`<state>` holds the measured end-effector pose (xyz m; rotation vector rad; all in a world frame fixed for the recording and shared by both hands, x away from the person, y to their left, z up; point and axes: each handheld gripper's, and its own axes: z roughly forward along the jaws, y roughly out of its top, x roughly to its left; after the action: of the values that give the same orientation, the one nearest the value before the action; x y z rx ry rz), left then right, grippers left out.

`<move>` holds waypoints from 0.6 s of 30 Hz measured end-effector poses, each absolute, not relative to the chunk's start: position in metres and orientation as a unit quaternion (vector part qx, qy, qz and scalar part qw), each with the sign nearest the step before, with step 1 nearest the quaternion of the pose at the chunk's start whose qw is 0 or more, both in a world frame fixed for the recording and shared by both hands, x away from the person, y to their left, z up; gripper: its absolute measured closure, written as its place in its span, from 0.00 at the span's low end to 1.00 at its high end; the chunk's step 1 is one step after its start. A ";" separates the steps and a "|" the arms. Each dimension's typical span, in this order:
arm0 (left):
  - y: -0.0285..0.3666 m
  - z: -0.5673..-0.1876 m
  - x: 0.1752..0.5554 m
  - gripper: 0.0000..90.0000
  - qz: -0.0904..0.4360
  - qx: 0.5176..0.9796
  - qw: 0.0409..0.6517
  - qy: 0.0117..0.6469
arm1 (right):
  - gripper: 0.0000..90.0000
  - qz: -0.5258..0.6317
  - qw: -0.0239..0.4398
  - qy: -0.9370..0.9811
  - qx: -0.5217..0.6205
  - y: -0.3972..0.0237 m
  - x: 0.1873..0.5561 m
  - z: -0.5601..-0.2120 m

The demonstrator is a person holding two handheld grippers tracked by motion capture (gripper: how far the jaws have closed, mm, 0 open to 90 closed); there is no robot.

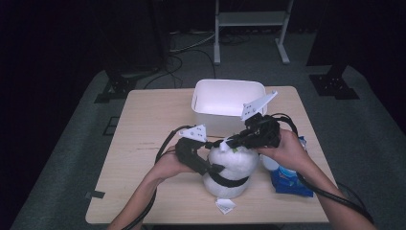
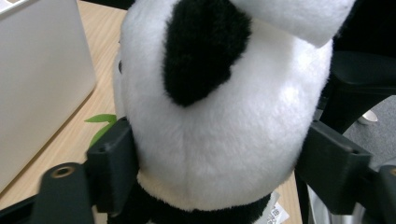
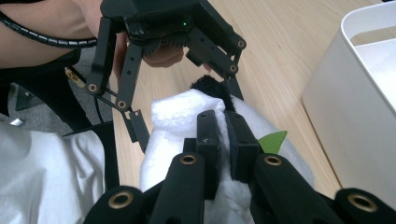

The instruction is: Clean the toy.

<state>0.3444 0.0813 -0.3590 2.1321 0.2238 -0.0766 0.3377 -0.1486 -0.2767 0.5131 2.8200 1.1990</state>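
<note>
White bin [image 1: 229, 103] behind panda [image 1: 230, 170], blue packet [image 1: 287, 182] beside

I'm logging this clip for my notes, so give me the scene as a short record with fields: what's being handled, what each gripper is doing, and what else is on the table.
handled thing: black and white plush panda toy, upright near the table's front edge
left gripper: jaws on either side of the panda's head, pads against the fur
right gripper: shut, pinching white fur at the top of the panda
container: empty white plastic bin, behind the panda
other item: blue packet, to the panda's right
surface: light wooden table
</note>
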 end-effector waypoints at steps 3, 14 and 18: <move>0.081 -0.360 0.344 0.15 -0.031 0.874 0.476 0.090 | 0.94 0.380 0.017 0.910 0.164 -0.150 0.338 -0.277; 0.080 -0.376 0.347 0.09 -0.046 0.872 0.478 0.098 | 0.94 0.382 0.020 0.909 0.168 -0.154 0.338 -0.280; 0.081 -0.377 0.347 0.11 -0.043 0.867 0.487 0.092 | 0.94 0.381 0.021 0.909 0.168 -0.153 0.338 -0.280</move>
<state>0.3473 0.0806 -0.3770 2.1092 0.2238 -0.1042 0.3379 -0.1533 -0.2799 0.5213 2.8192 1.1800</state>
